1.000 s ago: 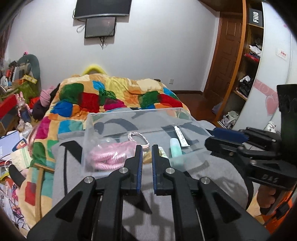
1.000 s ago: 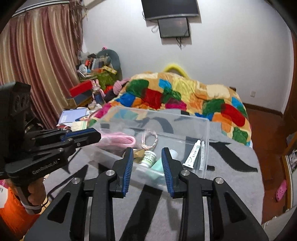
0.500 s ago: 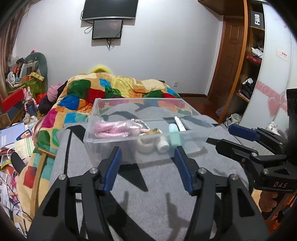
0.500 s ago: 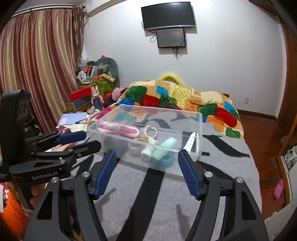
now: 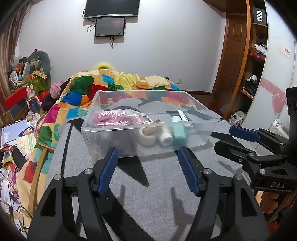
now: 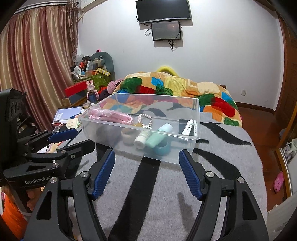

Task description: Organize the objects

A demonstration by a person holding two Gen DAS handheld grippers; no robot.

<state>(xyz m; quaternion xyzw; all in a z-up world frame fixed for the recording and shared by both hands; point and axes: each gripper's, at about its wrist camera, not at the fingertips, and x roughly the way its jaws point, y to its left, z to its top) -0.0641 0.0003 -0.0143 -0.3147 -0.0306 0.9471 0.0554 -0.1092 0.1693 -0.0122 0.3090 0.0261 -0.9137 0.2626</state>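
Note:
A clear plastic bin (image 5: 111, 140) (image 6: 185, 146) stands on the grey and black blanket (image 5: 157, 185). Inside lie a pink cord (image 5: 111, 116) (image 6: 111, 115), a mint bottle (image 5: 179, 129) (image 6: 157, 137), a white bottle (image 5: 166, 138) (image 6: 141, 141), a white tube (image 5: 182, 115) (image 6: 188, 127), a tape roll (image 5: 147, 140) and a beaded ring (image 6: 145, 118). My left gripper (image 5: 148, 163) is open and empty, just short of the bin's near wall. My right gripper (image 6: 146, 166) is open and empty, also in front of the bin. Each gripper shows in the other's view.
A colourful quilt (image 5: 111, 87) covers the bed behind the bin. Clutter of books and boxes (image 5: 16, 129) lies on the floor to the left. A wooden door and shelves (image 5: 256, 55) stand to the right. A TV (image 6: 163, 11) hangs on the far wall.
Both grippers have opened wide and pulled back from the bin. One second ago they were nearly shut at the bin's near wall.

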